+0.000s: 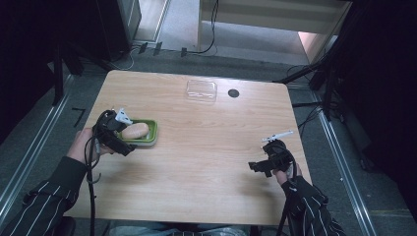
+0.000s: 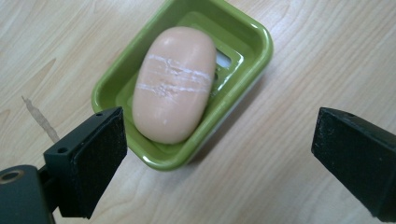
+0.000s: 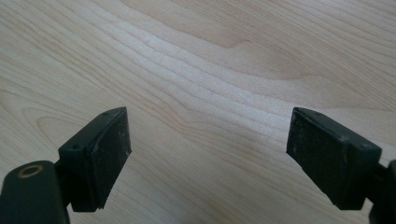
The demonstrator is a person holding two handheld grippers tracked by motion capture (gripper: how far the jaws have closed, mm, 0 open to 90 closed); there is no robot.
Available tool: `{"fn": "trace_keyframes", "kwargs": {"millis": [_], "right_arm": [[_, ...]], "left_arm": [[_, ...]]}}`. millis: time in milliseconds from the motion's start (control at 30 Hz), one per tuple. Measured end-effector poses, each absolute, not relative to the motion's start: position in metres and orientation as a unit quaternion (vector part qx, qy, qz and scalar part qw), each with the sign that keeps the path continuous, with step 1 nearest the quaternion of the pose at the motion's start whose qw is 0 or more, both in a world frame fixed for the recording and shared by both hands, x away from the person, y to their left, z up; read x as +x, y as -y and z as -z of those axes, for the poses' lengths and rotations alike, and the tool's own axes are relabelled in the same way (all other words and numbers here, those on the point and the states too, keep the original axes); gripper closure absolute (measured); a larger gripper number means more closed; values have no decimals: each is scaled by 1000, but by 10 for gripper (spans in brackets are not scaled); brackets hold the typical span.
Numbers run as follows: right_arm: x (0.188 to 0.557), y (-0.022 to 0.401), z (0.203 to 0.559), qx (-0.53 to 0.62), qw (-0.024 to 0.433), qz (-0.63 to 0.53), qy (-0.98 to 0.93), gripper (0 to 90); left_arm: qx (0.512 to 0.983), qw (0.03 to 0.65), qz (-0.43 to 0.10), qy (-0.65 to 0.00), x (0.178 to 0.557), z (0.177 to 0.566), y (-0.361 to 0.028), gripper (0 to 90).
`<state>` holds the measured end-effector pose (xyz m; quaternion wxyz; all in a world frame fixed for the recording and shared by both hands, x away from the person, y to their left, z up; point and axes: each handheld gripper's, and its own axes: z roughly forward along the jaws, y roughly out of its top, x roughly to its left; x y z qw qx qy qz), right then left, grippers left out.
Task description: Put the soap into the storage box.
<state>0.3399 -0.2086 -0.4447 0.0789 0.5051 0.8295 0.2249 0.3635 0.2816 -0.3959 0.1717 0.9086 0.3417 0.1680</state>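
Overhead, the bench [image 1: 206,147] is a pale wood-grain top with rounded corners, standing on grey carpet between two metal floor rails, with dark curtains or gear at either side and cables trailing across the floor beyond its far edge. Near that far edge lie a clear plastic lid [image 1: 201,90] and, just beside it, a small dark round disc [image 1: 233,93]. At the left side of the bench sits a green soap dish [image 1: 151,133] holding a peach-coloured soap bar [image 1: 135,131], which lies lengthwise in the tray and bears two whitish scuff lines across its middle. The left claw [image 2: 219,154] hovers just in front of the dish, its jaws spread wide and pinching nothing; the dish's near corner falls between them without touching either pad. The right claw [image 3: 208,154] rests well apart, near the bench's right edge, jaws likewise spread over bare wood. Striped sleeves enter from the bottom.
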Motion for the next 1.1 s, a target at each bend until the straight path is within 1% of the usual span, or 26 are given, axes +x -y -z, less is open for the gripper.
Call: {"fn": "trace_keyframes", "kwargs": {"millis": [267,433,933,1100], "right_arm": [[340,209,445,506,80,-224,-829,144],[340,209,445,503,80,-224,-831,144],[339,208,445,502,84,-222,-832,143],[339,208,445,503,85,-221,-831,144]], "left_arm": [[905,159,-167,-356,345,398,-279,32],[907,157,-168,-354,332,399,-280,31],[908,140,-159,-362,311,413,-286,30],[908,136,-165,-359,305,415,-284,26]]}}
